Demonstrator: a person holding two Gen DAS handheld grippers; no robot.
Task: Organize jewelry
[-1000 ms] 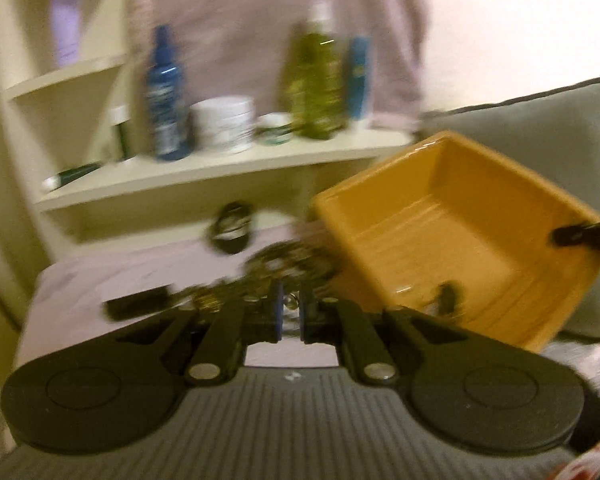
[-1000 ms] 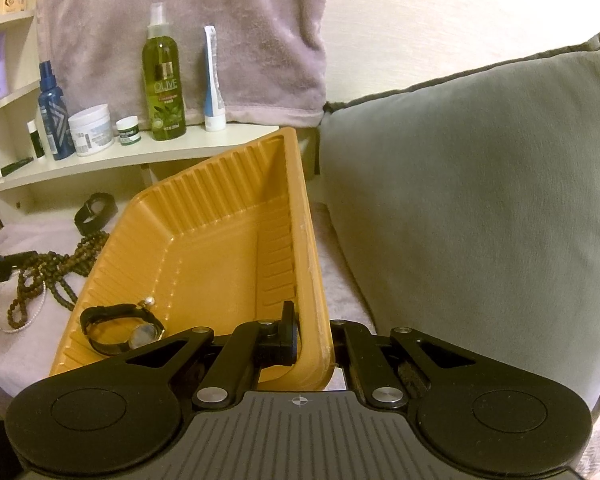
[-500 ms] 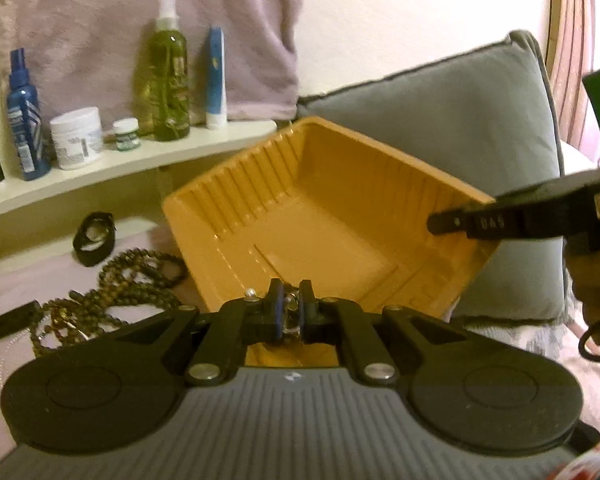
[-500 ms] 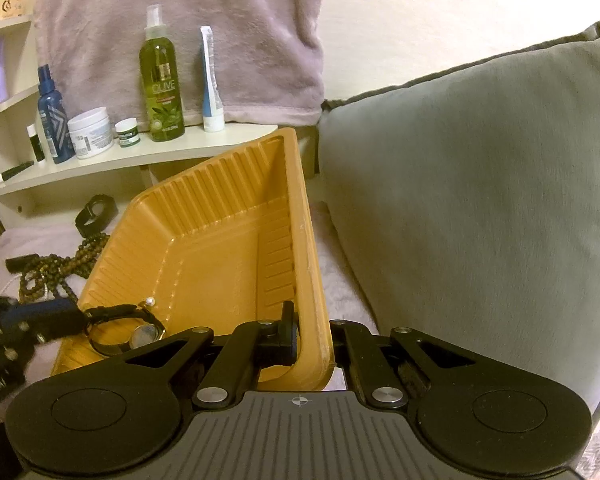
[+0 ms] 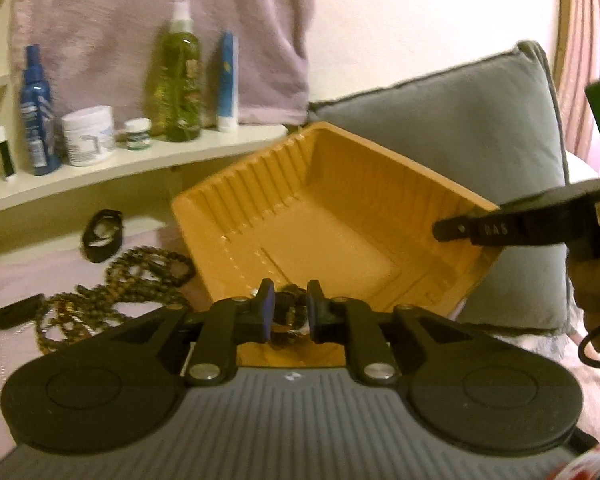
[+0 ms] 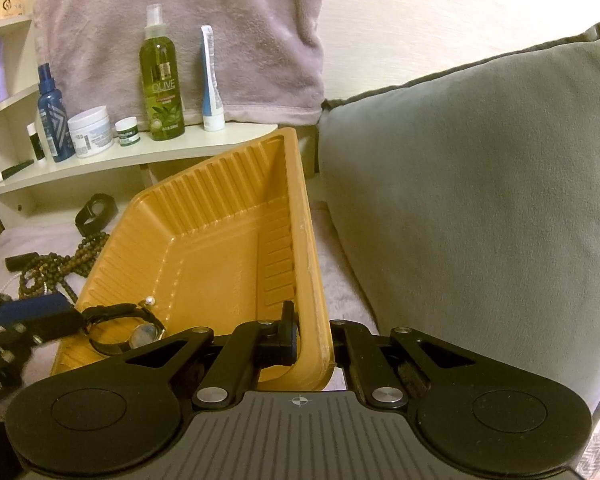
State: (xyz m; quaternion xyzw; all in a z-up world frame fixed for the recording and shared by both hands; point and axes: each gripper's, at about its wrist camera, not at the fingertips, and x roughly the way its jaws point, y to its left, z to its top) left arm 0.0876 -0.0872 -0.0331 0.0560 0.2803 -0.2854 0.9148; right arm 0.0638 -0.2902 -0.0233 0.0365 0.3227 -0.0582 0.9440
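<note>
An orange tray (image 5: 340, 184) is held tilted above the bed; it also shows in the right wrist view (image 6: 204, 216). My right gripper (image 6: 308, 332) is shut on the tray's near wall. My left gripper (image 5: 290, 312) is open at the tray's low edge, above a black wristwatch (image 6: 128, 330) and a small pearl (image 6: 151, 300) that lie in the tray's low corner. The watch is partly hidden between the fingers in the left wrist view. A brown bead necklace (image 5: 112, 292) and a black band (image 5: 102, 234) lie on the lilac cover left of the tray.
A grey cushion (image 6: 480, 184) stands right of the tray. A cream shelf (image 6: 140, 152) behind holds a green OLIVE bottle (image 6: 162, 80), a blue bottle (image 6: 52, 120), a white tube (image 6: 211, 80) and jars. A lilac towel (image 6: 180, 20) hangs above. A small black piece (image 5: 16, 310) lies by the beads.
My left gripper swung right from the beads to the tray and has opened; the watch now lies in the tray. The right gripper has held the tray still.
</note>
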